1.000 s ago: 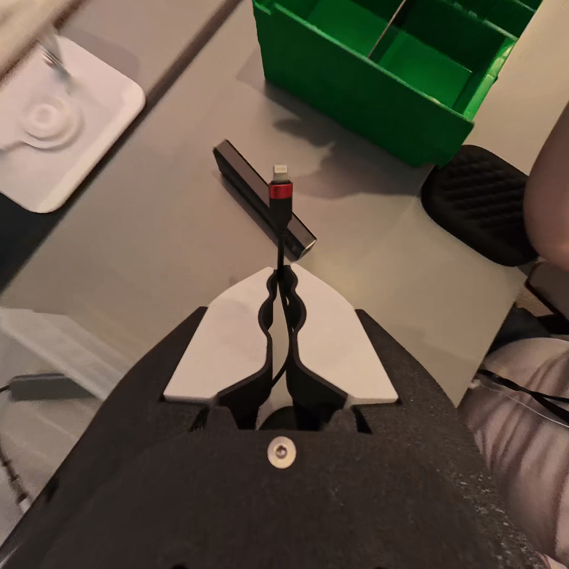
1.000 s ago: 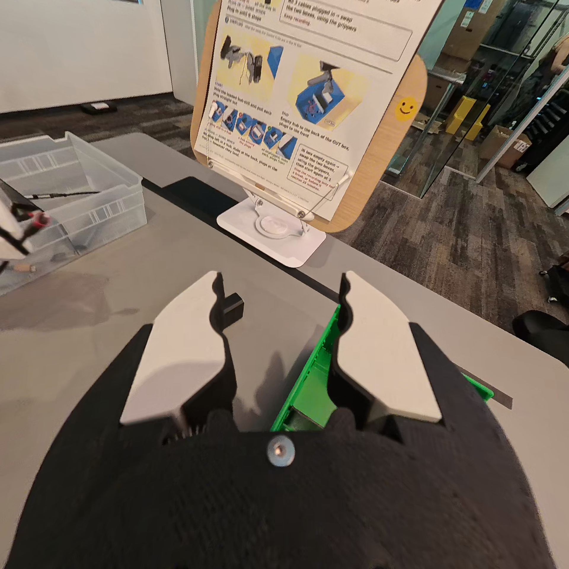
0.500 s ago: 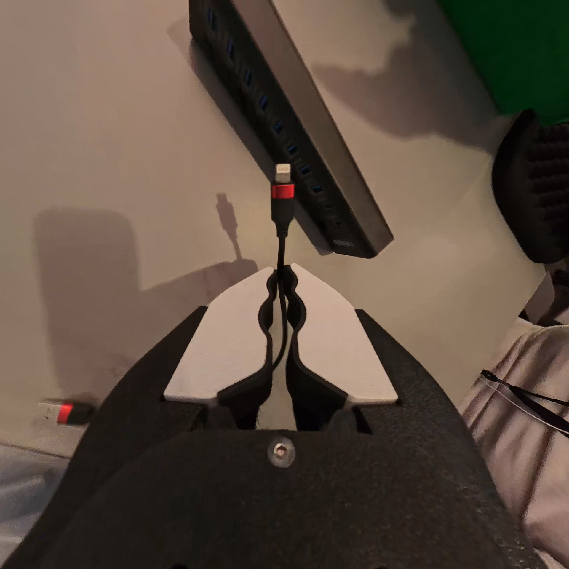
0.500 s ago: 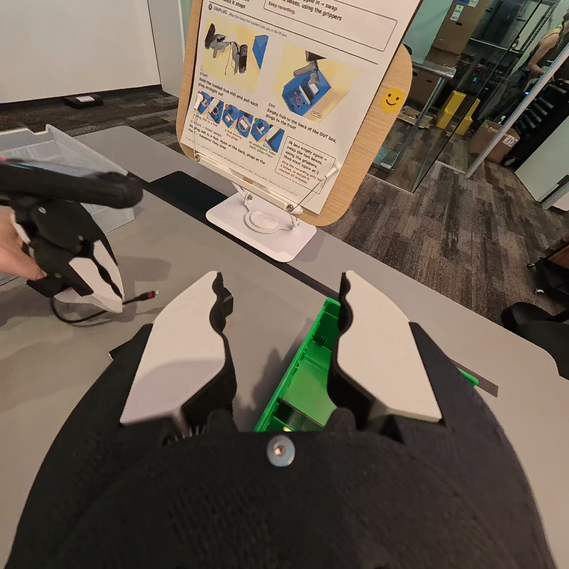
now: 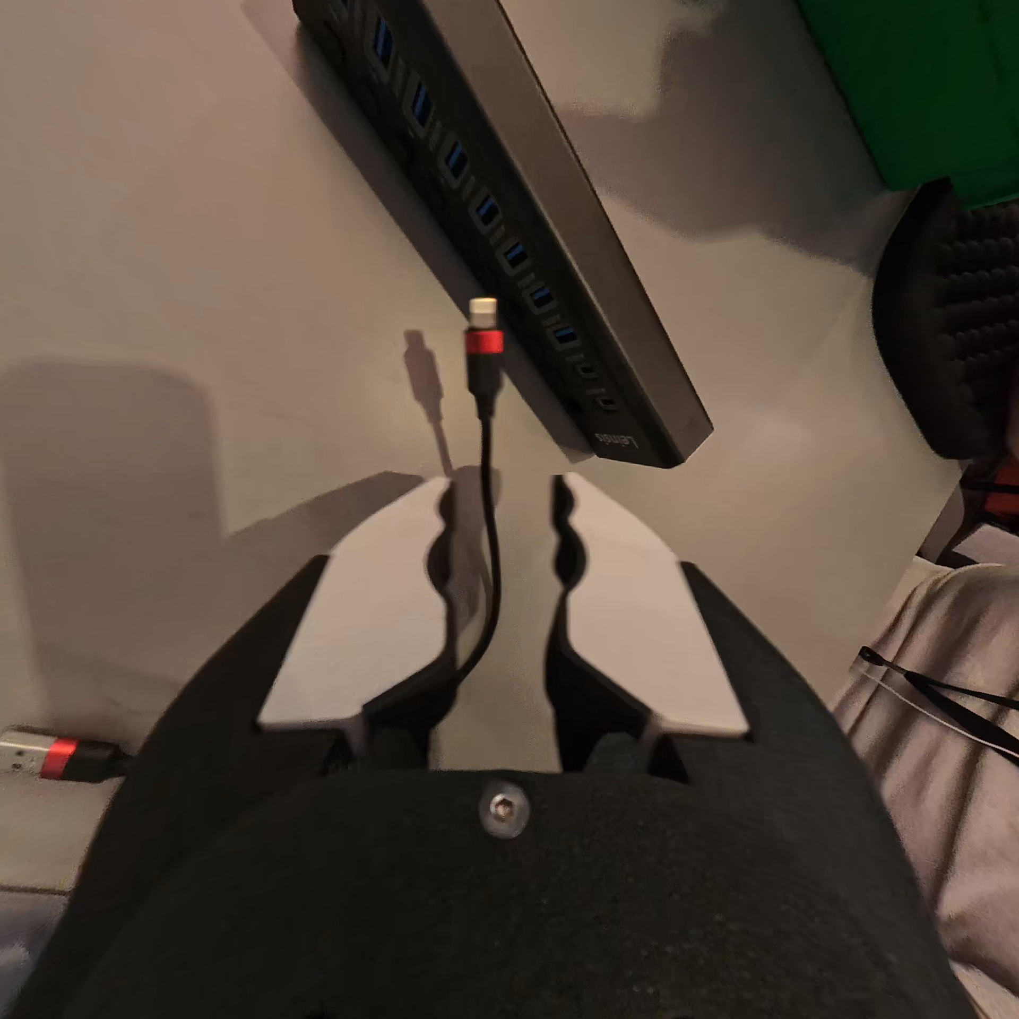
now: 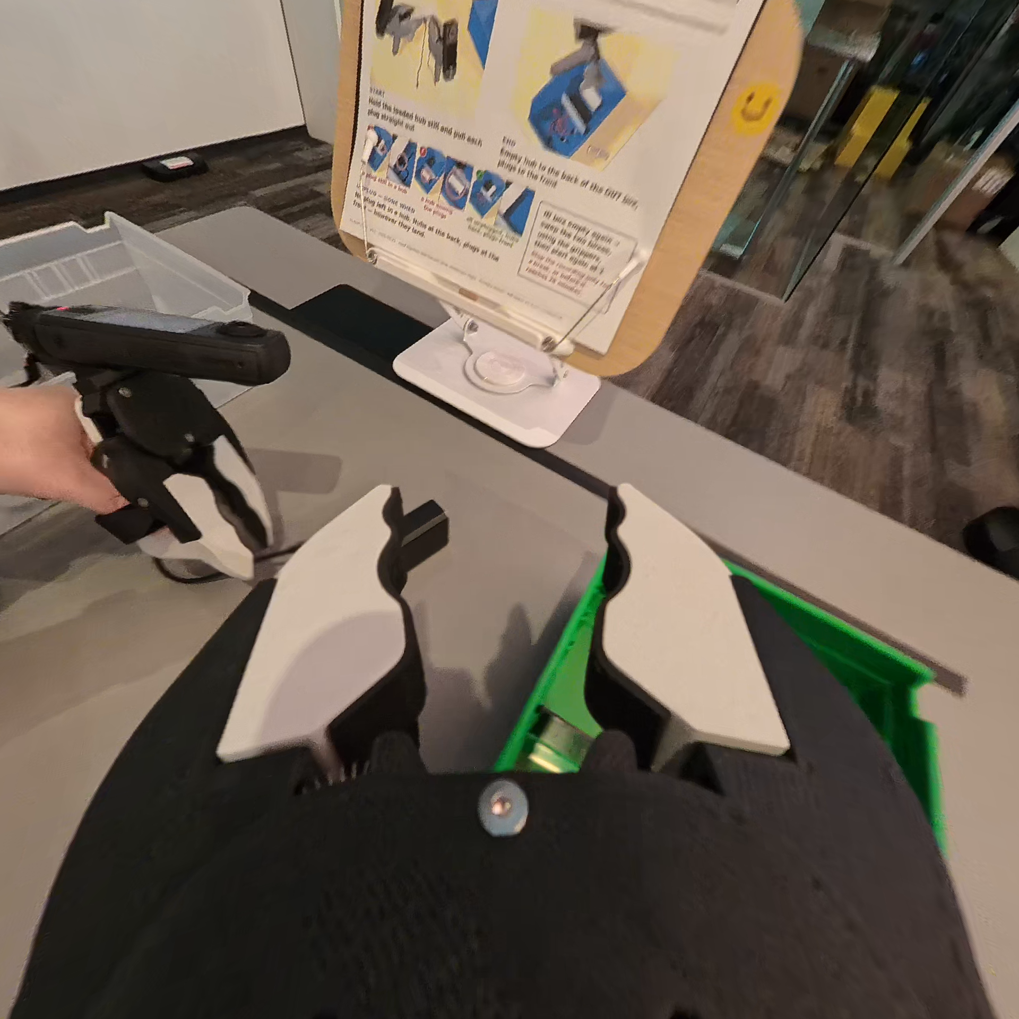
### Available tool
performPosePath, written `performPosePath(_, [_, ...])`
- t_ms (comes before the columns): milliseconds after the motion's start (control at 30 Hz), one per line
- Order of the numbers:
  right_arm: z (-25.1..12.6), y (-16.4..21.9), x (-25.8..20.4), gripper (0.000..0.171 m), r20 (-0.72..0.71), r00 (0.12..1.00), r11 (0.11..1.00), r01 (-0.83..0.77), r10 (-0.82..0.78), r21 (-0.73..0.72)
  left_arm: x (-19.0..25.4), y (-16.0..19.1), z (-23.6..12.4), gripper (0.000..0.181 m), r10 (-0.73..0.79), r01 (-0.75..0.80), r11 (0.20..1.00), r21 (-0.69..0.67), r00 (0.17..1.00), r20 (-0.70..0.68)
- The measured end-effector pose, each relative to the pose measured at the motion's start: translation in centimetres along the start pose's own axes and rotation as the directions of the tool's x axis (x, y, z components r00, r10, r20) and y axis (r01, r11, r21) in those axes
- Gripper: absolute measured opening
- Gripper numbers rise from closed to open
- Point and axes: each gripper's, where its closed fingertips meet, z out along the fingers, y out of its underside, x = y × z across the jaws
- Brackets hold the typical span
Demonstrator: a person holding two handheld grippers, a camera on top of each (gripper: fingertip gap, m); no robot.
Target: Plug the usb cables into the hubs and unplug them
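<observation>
Since that thin black cable (image 5: 489,551) is light and floppy, grab its stiff red-collared plug (image 5: 484,353) instead; hub (image 5: 529,231) sits at 1 o'clock, both your grippers' fingers (image 5: 364,612) spread, gripping nothing.

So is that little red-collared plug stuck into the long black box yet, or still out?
Out. The plug lies on the table beside the hub, its metal tip bare. The left gripper is open around its cable.

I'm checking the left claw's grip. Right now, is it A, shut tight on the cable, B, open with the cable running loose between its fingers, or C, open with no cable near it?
B: the left claw stands open, the cable running loose through the gap.
</observation>
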Motion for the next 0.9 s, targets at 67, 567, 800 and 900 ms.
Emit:
performPosePath(67, [1.6, 0.9, -1.4, 0.071, 0.033, 0.995, 0.994, -0.091, 0.094, -0.064, -0.5, -0.3, -0.2, 0.047, -0.015, 0.014, 1.000, 0.017, 1.000, 0.023])
performPosePath(567, [15.7, 14.1, -9.9, 0.074, -0.018, 0.995, 0.790, -0.086, 0.095, -0.607, -3.5, -0.7, -5.5, 0.036, -0.145, 0.113, 0.980, 0.164, 0.969, 0.200])
performPosePath(800, [14.3, 15.9, -9.8, 0.049, 0.107, 0.956, 0.703, -0.123, 0.274, -0.700, -3.3, -0.7, -5.0, 0.033, -0.111, 0.083, 0.988, 0.132, 0.969, 0.223])
performPosePath(900, [14.6, 16.1, -10.5, 0.049, 0.131, 0.915, 0.678, -0.182, 0.382, -0.713, -3.3, -1.1, -4.5, 0.028, -0.106, 0.076, 0.987, 0.141, 0.971, 0.215])
